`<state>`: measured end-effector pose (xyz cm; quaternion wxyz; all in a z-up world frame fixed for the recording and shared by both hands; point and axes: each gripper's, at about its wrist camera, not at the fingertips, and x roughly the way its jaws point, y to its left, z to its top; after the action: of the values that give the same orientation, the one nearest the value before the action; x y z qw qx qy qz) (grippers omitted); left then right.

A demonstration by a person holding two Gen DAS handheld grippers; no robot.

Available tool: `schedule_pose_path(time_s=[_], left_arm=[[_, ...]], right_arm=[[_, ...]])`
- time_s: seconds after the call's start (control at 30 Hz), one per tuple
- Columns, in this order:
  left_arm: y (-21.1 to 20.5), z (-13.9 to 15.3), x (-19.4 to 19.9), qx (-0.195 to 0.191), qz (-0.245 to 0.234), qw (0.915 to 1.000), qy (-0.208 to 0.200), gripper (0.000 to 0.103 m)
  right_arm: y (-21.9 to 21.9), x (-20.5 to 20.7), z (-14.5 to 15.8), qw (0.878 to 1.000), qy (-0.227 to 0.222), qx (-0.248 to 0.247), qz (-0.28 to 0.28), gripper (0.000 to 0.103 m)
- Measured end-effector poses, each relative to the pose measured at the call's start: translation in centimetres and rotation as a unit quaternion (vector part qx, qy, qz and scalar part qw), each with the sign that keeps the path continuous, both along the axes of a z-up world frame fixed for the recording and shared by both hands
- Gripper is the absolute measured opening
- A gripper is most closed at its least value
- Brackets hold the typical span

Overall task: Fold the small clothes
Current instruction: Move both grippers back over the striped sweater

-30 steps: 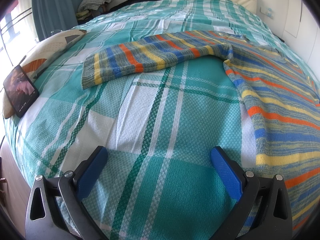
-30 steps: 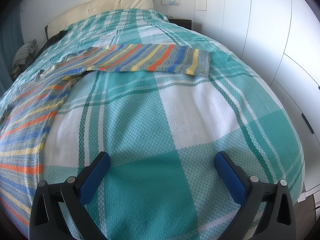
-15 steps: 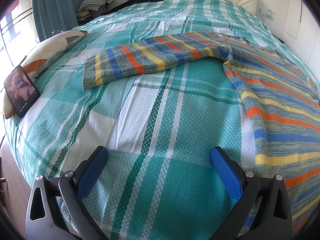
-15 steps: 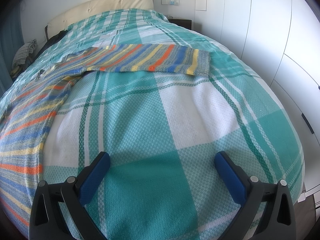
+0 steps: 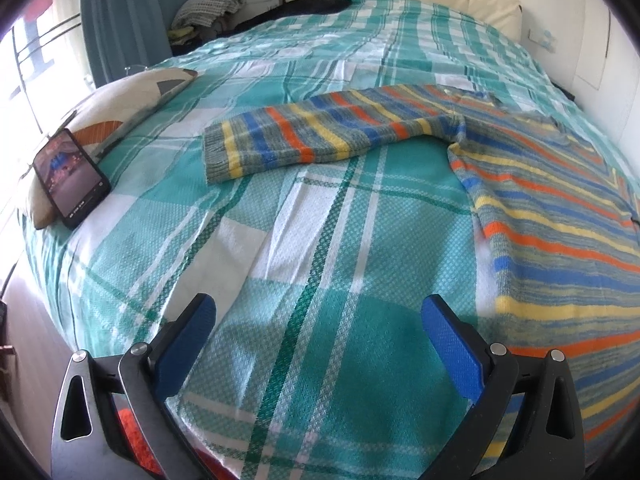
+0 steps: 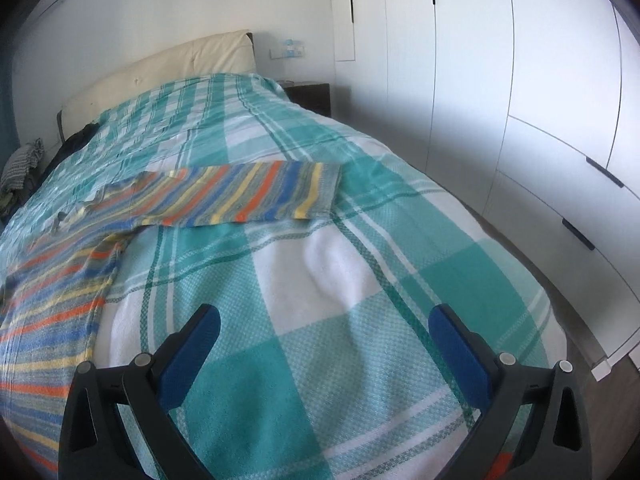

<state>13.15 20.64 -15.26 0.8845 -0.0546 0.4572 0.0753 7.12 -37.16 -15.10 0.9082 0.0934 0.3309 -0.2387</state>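
A striped knit sweater (image 5: 552, 208) in grey, blue, orange and yellow lies flat on the bed. Its one sleeve (image 5: 320, 136) stretches out to the left in the left wrist view. The other sleeve (image 6: 248, 196) reaches right in the right wrist view, with the body (image 6: 52, 304) at the left edge. My left gripper (image 5: 318, 320) hovers open over the bedspread, left of the sweater's body and nearer than the sleeve. My right gripper (image 6: 324, 328) is open too, above bare bedspread right of the body. Neither holds anything.
The bed carries a teal and white plaid cover (image 5: 312, 240). A phone (image 5: 72, 178) leans on a pillow (image 5: 120, 100) at the left edge. A folded pile (image 5: 212, 6) and a curtain (image 5: 128, 12) stand beyond. White wardrobe doors (image 6: 520, 120) line the right side.
The right gripper has pulled back and tilted upward, so the sweater sleeve looks farther and more wall shows. The left gripper has shifted slightly. Both stayed open; the sweater has not moved.
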Motion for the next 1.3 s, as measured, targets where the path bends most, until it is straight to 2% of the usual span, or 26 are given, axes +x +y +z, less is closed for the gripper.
schedule_pose_path(time_s=[0.1, 0.17, 0.27, 0.43, 0.7, 0.8, 0.93, 1.07, 1.3], left_arm=[[-0.1, 0.1, 0.0, 0.002, 0.003, 1.0000, -0.001, 0.103], [-0.1, 0.5, -0.2, 0.001, 0.008, 0.9999, -0.007, 0.103], [0.2, 1.0, -0.7, -0.020, 0.016, 0.9996, -0.015, 0.103], [0.6, 1.1, -0.9, -0.020, 0.026, 0.9993, -0.016, 0.103], [1.0, 1.4, -1.1, -0.023, 0.039, 0.9987, -0.022, 0.103], [1.1, 1.7, -1.4, -0.024, 0.045, 0.9984, -0.024, 0.102], [1.1, 2.6, -2.2, -0.038, 0.051, 0.9974, -0.033, 0.102], [0.6, 3.3, -2.8, -0.049, 0.044, 0.9972, -0.036, 0.102], [0.0, 4.9, -3.7, -0.043, 0.027, 0.9975, -0.049, 0.102]], right_arm=[[-0.9, 0.0, -0.2, 1.000, 0.003, 0.011, -0.011, 0.103], [-1.0, -0.4, 0.2, 1.000, -0.002, 0.007, -0.017, 0.103], [-1.0, -1.1, 1.1, 1.000, -0.016, -0.003, -0.024, 0.103], [-0.9, -1.6, 1.8, 0.999, -0.027, -0.011, -0.043, 0.103], [-0.1, -2.1, 2.4, 0.998, -0.033, -0.020, -0.042, 0.103], [0.6, -2.6, 3.6, 0.998, -0.048, -0.024, -0.043, 0.103], [2.2, -4.0, 6.0, 0.996, -0.077, -0.022, -0.028, 0.103], [4.0, -4.8, 7.6, 0.996, -0.085, -0.032, -0.003, 0.103], [6.1, -5.6, 10.3, 0.994, -0.096, -0.042, 0.029, 0.103]])
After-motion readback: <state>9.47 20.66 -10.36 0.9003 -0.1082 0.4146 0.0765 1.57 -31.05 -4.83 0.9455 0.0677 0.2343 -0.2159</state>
